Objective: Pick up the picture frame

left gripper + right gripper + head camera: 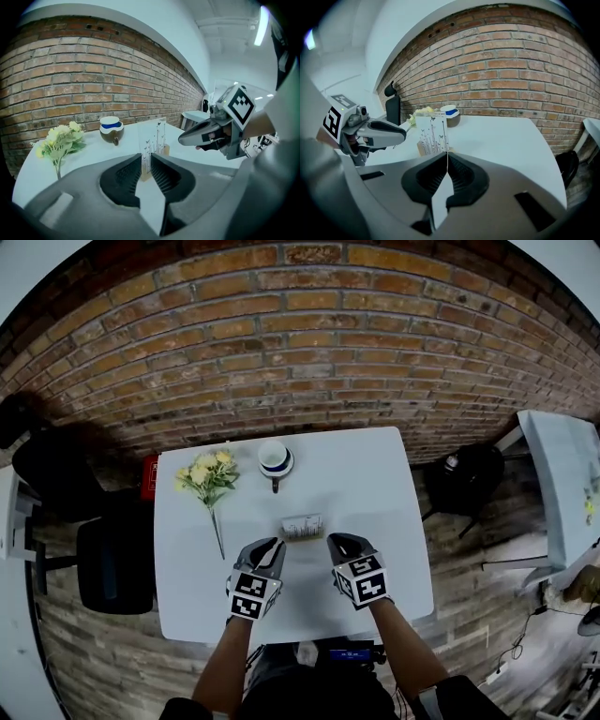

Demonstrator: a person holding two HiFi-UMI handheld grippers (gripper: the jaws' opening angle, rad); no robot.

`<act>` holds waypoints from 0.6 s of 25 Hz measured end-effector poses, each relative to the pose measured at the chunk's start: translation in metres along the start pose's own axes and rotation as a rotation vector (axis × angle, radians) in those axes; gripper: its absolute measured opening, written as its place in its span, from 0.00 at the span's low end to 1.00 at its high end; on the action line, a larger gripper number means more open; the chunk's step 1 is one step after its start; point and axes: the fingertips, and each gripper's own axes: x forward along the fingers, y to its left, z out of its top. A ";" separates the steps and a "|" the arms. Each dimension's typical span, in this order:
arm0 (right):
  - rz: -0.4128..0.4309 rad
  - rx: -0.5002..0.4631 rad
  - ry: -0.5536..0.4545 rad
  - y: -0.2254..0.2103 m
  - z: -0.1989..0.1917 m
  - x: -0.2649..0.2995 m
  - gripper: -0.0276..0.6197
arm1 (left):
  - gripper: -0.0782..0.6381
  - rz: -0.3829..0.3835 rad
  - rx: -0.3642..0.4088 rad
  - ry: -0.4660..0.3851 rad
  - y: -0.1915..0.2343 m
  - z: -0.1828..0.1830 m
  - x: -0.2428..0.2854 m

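The picture frame (302, 526) is a small clear stand with a black plant-and-butterfly print on a wooden base, upright at the middle of the white table (375, 493). My left gripper (274, 546) is just left of it and short of it. Its jaws stand a narrow gap apart with nothing between them, and the frame (154, 136) shows beyond that gap. My right gripper (336, 542) is just right of the frame, its jaws shut and empty. In the right gripper view the frame (432, 136) stands ahead, left of the jaw line (448, 157). Each gripper sees the other (183, 139) (401, 131).
A yellow flower sprig (208, 474) lies at the table's back left. A brown cup with a white and blue top (276, 460) stands behind the frame. Black chairs (112, 563) are left of the table, a brick wall behind, and another table (562, 474) at right.
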 end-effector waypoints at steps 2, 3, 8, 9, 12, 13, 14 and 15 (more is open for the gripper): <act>0.009 0.003 0.000 -0.002 -0.001 0.008 0.09 | 0.25 0.006 -0.007 0.015 0.003 -0.004 0.008; 0.013 0.004 0.000 -0.003 -0.001 0.012 0.11 | 0.26 0.008 -0.010 0.022 0.004 -0.005 0.012; 0.039 0.003 0.000 -0.008 -0.004 0.031 0.18 | 0.29 0.021 -0.012 0.058 0.007 -0.015 0.033; 0.046 0.002 -0.006 -0.008 -0.003 0.034 0.19 | 0.30 0.023 -0.012 0.069 0.007 -0.018 0.037; 0.071 -0.006 -0.026 -0.008 0.000 0.038 0.19 | 0.30 0.025 -0.021 0.098 0.009 -0.027 0.045; 0.085 -0.012 -0.028 -0.007 0.000 0.038 0.21 | 0.30 0.024 -0.025 0.103 0.009 -0.030 0.047; 0.100 -0.015 -0.029 -0.005 -0.001 0.038 0.23 | 0.30 0.024 -0.027 0.104 0.009 -0.031 0.048; 0.112 -0.016 -0.026 -0.004 -0.003 0.039 0.24 | 0.30 0.025 -0.028 0.104 0.010 -0.033 0.050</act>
